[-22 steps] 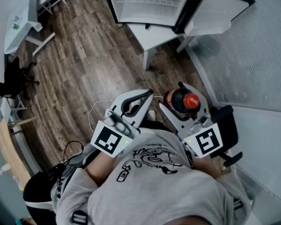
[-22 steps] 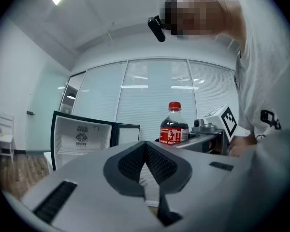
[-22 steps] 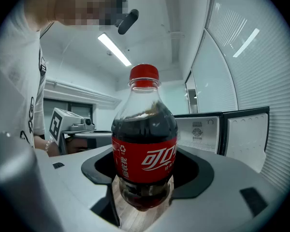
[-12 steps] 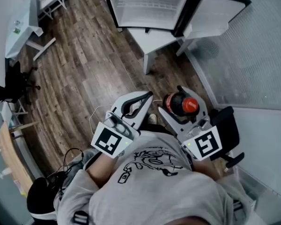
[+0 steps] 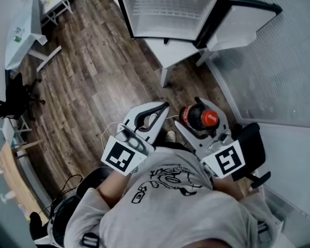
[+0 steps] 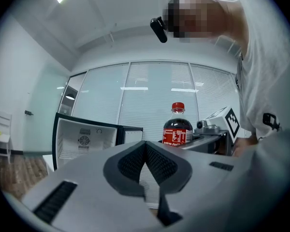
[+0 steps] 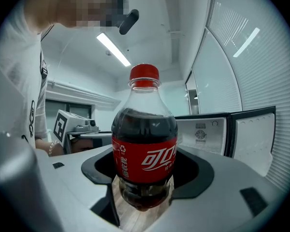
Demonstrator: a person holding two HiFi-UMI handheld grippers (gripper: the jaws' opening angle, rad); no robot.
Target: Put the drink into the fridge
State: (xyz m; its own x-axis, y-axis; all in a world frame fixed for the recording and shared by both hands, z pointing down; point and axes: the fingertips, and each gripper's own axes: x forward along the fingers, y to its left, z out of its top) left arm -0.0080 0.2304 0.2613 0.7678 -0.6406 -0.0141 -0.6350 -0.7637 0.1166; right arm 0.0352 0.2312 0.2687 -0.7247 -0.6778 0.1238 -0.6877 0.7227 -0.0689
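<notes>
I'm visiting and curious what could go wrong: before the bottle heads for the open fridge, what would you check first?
1. Right gripper grips the cola bottle: ok, jaws closed on its labelled body.
2. Bottle upright, red cap on: ok.
3. Fridge door open: ok, swung to the right.
4. Room inside the fridge: ok, nothing shows in the part of the interior that is visible.
5. Left gripper free to help: ok, jaws shut, nothing between them.
</notes>
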